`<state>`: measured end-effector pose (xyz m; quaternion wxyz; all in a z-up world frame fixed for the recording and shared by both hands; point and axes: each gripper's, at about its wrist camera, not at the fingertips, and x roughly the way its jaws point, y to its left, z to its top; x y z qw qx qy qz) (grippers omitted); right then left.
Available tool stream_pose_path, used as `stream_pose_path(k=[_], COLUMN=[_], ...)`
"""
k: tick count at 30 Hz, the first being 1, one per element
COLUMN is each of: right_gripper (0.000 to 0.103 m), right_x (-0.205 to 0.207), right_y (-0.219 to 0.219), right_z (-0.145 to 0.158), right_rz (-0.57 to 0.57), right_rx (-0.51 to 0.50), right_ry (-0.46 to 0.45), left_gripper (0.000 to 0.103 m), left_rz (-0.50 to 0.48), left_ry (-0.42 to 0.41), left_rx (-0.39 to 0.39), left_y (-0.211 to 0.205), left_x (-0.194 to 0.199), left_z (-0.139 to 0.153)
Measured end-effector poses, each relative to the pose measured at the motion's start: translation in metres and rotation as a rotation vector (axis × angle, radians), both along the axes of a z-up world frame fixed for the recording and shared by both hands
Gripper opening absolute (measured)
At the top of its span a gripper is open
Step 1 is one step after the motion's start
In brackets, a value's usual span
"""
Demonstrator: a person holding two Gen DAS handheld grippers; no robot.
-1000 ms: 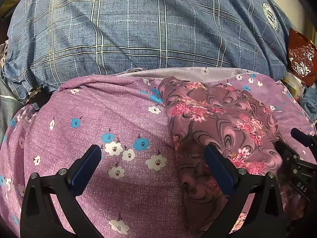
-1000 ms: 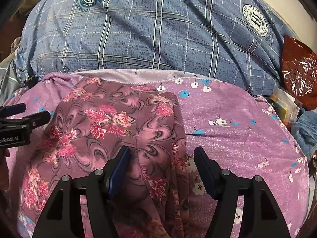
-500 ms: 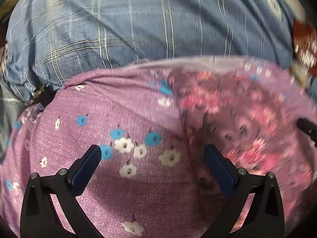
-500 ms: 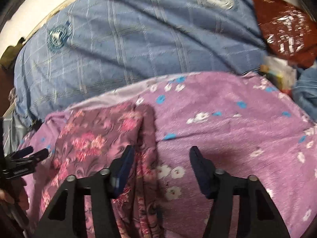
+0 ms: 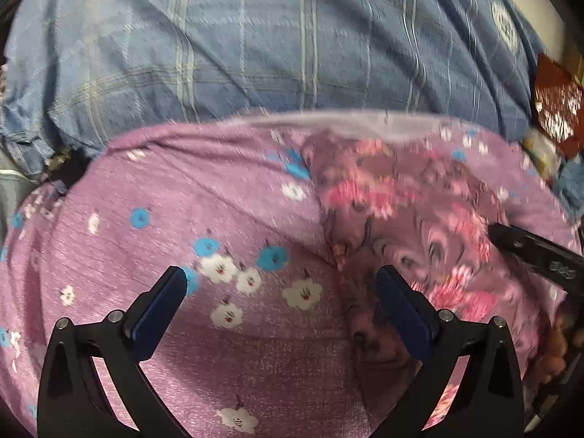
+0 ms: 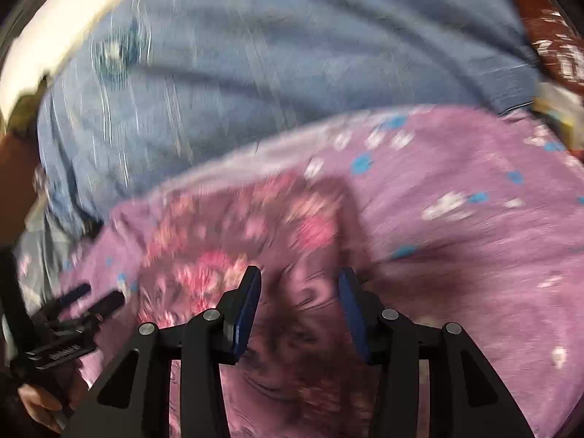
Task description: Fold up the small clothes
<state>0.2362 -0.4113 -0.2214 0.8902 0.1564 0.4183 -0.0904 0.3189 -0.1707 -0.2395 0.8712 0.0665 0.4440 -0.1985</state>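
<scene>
A folded maroon garment with pink flowers (image 5: 419, 219) lies on a purple flowered sheet (image 5: 182, 219). In the right wrist view the garment (image 6: 237, 248) lies ahead and left, blurred by motion. My left gripper (image 5: 281, 292) is open and empty, its left finger over the sheet and its right finger over the garment's left edge. My right gripper (image 6: 299, 299) is open, narrower than before, with the garment's right fold lying between its fingers. The right gripper's tip (image 5: 529, 248) shows at the right of the left wrist view. The left gripper (image 6: 87, 303) shows at lower left of the right wrist view.
A blue plaid blanket (image 5: 273, 43) is bunched across the back. A red foil packet (image 5: 554, 109) and small items lie at the far right. A hand (image 6: 36, 401) holds the left gripper.
My right gripper swung and moved back over the garment's right fold, and its jaws narrowed. My left gripper drifted slightly; the view is blurred.
</scene>
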Motion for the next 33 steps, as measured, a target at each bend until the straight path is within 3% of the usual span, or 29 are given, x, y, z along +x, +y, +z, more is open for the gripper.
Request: stream_pose_path(k=[3,7,9,15,19,25,28,31,33], right_gripper=[0.053,0.053,0.067,0.071,0.071,0.073,0.073,0.073,0.073], right_x=[0.006,-0.015,-0.025,-0.047,-0.047,-0.032,-0.022,-0.015,-0.013], right_y=[0.004,-0.019,-0.035,-0.103,-0.118,-0.1,-0.09,-0.071,-0.061], right_z=[-0.002,0.017,0.021,-0.011,-0.034,-0.039,-0.042,-0.04,-0.038], right_rz=[-0.02,-0.022,-0.031,-0.074,-0.057,0.015,0.058,0.105,0.11], right_rx=[-0.031,0.082,0.123,0.458,0.647,0.672,0.717,0.683,0.634], right_ry=[0.014,-0.077,-0.093,-0.053,-0.044,-0.039,-0.042,-0.029,-0.025], left_gripper=[0.103,0.103,0.103,0.103,0.103,0.102,0.092,0.09,0.082], left_rz=[-0.009,-0.072,-0.124,-0.21,-0.218,-0.24,-0.265,-0.268,-0.256], left_ry=[-0.001,-0.013,0.024,0.161,0.258,0.345,0.374,0.356,0.345], left_rx=[0.025,-0.086,-0.126,-0.162,-0.264,-0.415,-0.492,-0.477,-0.461], left_y=[-0.004,0.002,0.003,-0.003,-0.005,-0.006,-0.007,-0.012,-0.015], left_x=[-0.004,-0.012,-0.014,-0.013,-0.007,-0.001,-0.002,-0.004,-0.005], left_z=[-0.002,0.017,0.02,0.006,-0.004,-0.01,-0.008,-0.008,-0.009])
